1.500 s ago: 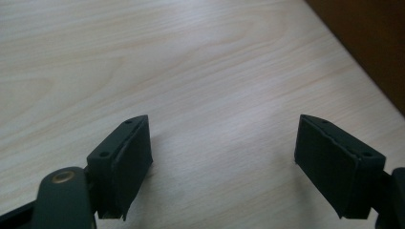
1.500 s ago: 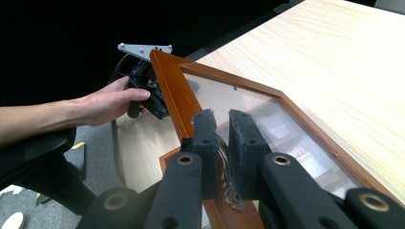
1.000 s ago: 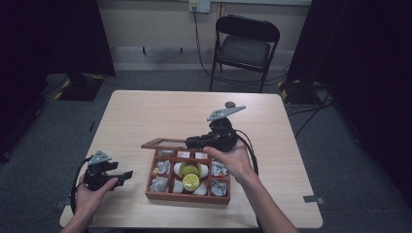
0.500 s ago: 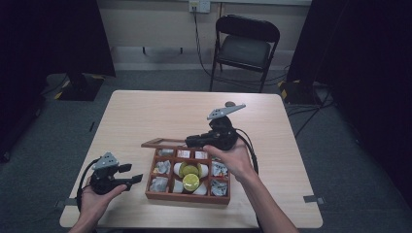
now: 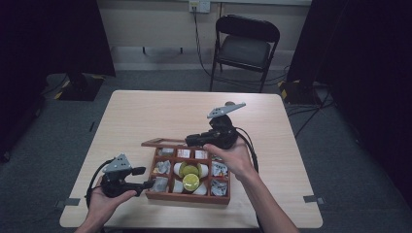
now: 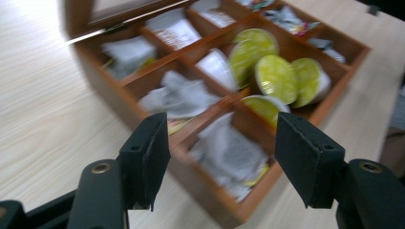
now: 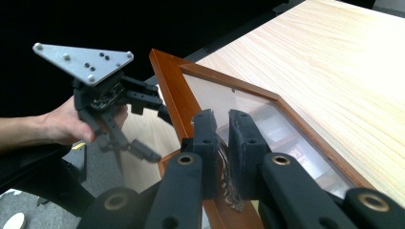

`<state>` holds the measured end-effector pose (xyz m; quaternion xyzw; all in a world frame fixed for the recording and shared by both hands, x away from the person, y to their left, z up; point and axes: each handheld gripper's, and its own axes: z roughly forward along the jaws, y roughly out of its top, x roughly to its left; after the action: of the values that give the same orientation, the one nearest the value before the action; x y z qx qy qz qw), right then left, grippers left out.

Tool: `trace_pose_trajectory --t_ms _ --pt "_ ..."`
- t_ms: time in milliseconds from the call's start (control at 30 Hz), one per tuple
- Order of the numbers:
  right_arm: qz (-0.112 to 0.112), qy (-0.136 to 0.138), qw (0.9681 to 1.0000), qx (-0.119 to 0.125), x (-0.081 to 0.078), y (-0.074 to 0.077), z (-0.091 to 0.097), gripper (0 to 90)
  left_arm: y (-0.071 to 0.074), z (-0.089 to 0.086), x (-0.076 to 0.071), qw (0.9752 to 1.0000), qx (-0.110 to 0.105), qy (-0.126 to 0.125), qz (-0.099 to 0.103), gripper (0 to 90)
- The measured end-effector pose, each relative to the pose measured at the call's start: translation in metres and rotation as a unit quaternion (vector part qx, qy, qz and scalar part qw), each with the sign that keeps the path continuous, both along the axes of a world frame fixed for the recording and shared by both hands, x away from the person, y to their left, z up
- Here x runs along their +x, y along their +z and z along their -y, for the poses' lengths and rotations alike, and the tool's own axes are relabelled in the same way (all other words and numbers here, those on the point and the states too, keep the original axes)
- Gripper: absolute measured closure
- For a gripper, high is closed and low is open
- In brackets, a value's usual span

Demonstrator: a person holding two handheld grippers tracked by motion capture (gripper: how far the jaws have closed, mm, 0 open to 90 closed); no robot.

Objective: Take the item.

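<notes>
My left gripper view is blurred, so the packets in the wooden box [image 5: 187,196] near the table's front edge are hard to read. My right gripper [image 7: 222,131] is clamped on the metal clasp of the box's glass lid [image 7: 248,107]. My left gripper [image 5: 141,178], nearer the box's left side than a second ago, has just been narrowing its jaws, and they stand apart, empty.

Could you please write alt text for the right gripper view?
The right gripper, jaws shut, clamps the frame of the wooden box's glass-paned lid and holds it open above the table. Beyond the lid, a hand holds the left gripper.
</notes>
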<state>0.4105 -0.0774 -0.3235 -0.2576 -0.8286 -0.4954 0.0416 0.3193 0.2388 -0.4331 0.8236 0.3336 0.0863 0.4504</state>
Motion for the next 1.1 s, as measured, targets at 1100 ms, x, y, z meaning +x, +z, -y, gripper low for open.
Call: trace_pose_trajectory --t_ms 1100 --pt "0.002 0.001 1.0000 -0.001 0.000 0.000 0.000 82.3 -0.014 0.110 0.030 0.9909 0.050 -0.125 -0.013 40.3"
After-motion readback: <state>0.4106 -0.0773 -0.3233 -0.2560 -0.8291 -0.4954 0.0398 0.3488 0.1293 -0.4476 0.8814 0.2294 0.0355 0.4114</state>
